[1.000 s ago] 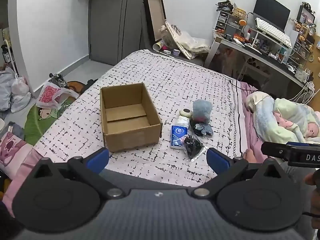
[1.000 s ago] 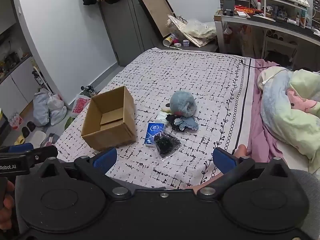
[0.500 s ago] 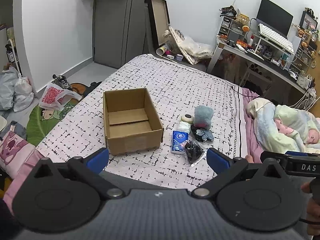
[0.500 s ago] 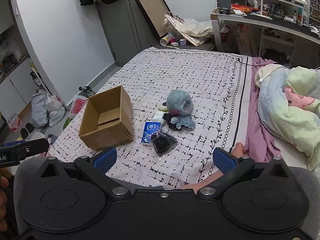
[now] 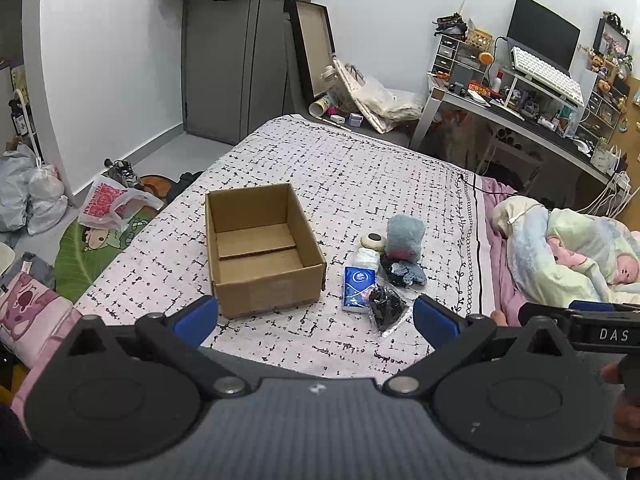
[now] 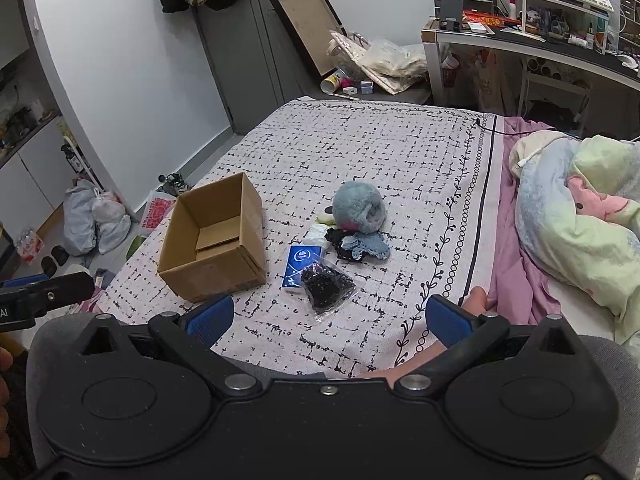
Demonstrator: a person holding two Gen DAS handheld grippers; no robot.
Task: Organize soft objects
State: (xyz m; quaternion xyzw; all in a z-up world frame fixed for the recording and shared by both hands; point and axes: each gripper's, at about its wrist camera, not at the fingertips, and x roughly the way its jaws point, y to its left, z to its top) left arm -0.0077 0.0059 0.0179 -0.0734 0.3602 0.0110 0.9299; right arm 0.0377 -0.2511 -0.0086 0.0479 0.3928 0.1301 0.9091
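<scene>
Though the clear bag (image 6: 326, 286) hides the blue packet's (image 6: 299, 263) near corner, the packet's long axis runs away from the grippers, beside the open cardboard box (image 5: 262, 254) on the bed (image 6: 400, 160). Left gripper (image 5: 316, 316) and right gripper (image 6: 330, 316) hover spread, empty.

Even, soft indoor light, fairly bright; source not visible. Faint shadows beside the box (image 5: 262, 248) on the bed (image 5: 360, 168). No glare. Strong fisheye bending at edges: walls and door (image 6: 236, 52) curve. Focus sharp throughout, corners dark.
</scene>
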